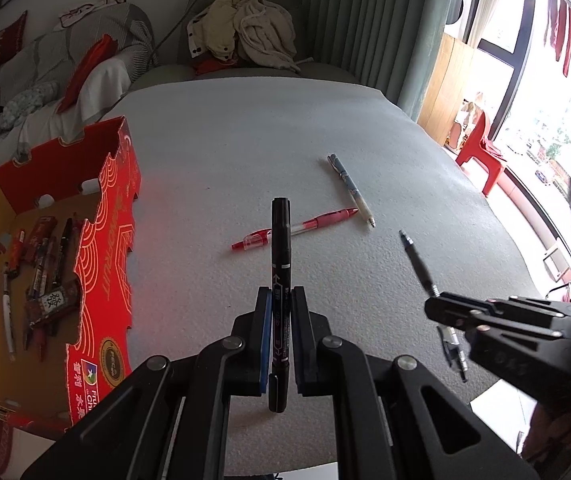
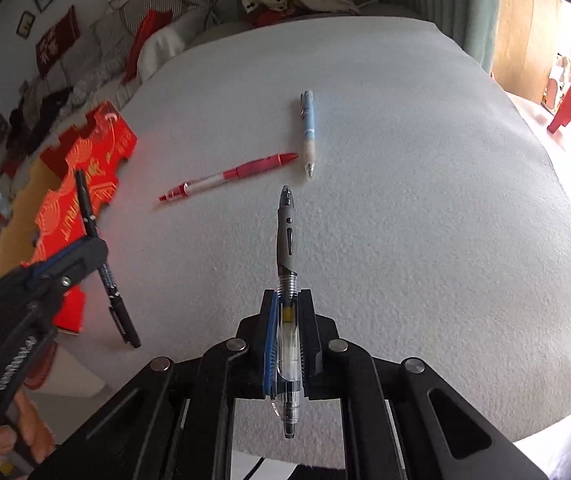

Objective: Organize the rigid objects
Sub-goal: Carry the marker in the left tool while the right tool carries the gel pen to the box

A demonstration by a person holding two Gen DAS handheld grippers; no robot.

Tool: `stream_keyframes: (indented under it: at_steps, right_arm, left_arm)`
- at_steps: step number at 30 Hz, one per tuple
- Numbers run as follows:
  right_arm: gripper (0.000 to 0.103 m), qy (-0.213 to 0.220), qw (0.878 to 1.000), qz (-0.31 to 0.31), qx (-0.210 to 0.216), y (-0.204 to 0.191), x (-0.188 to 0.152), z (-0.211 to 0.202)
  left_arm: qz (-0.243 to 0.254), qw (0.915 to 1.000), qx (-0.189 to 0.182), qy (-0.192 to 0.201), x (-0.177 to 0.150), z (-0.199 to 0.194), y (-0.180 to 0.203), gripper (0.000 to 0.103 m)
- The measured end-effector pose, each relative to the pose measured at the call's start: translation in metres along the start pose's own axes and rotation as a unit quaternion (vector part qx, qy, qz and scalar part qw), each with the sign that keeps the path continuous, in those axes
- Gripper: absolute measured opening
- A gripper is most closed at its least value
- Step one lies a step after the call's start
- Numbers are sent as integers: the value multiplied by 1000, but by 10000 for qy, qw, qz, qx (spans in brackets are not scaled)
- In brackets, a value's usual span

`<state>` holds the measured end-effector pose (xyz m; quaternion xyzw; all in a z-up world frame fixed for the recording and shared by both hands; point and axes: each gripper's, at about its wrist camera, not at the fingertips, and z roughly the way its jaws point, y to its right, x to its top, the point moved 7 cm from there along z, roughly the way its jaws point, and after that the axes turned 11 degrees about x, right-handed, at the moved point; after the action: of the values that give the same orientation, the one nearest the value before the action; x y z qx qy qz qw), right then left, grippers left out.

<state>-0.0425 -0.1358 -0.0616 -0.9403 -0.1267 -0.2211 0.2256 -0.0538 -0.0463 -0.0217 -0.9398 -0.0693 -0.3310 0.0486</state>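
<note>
My left gripper (image 1: 281, 300) is shut on a black marker (image 1: 280, 248), held above the white table; it also shows in the right wrist view (image 2: 97, 240). My right gripper (image 2: 287, 300) is shut on a grey-grip clear pen (image 2: 286, 236), which also shows in the left wrist view (image 1: 417, 260). A red pen (image 1: 297, 228) (image 2: 229, 176) and a light blue pen (image 1: 351, 188) (image 2: 308, 132) lie on the table ahead. A red cardboard box (image 1: 101, 248) (image 2: 85, 176) at the left holds several pens (image 1: 45, 264).
The white foam-covered table (image 1: 245, 140) ends at a sofa with piled clothes (image 1: 241, 28) behind. A bed with cushions (image 1: 45, 64) lies at the far left. A red plastic chair (image 1: 481, 144) stands by the window at right.
</note>
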Motion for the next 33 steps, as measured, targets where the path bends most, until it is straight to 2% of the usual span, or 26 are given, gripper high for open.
stream_keyframes:
  at_steps: [4,12,17,26,33]
  right_arm:
    - [11,197,9994,88,254,-10,10,-13]
    - [11,521,9974,95,493,-39,27,-26]
    - [11,693,9956,-21,622,-58,38,-37]
    - [11,795,9894,-385,1148,-124,59,-36]
    - [11,607,9815,-722,1667,-190,68,-14]
  left_arm:
    - [33,10000,16,47,1,-4,1,10]
    - [42,9998,29,216,9,-18,0,10]
    - [-86,9990,93,420,20,-32,-12,10]
    - [-503,9946,371,834,42,-67,-67,10]
    - [-987,9875,822,913,43,-83,-141,10]
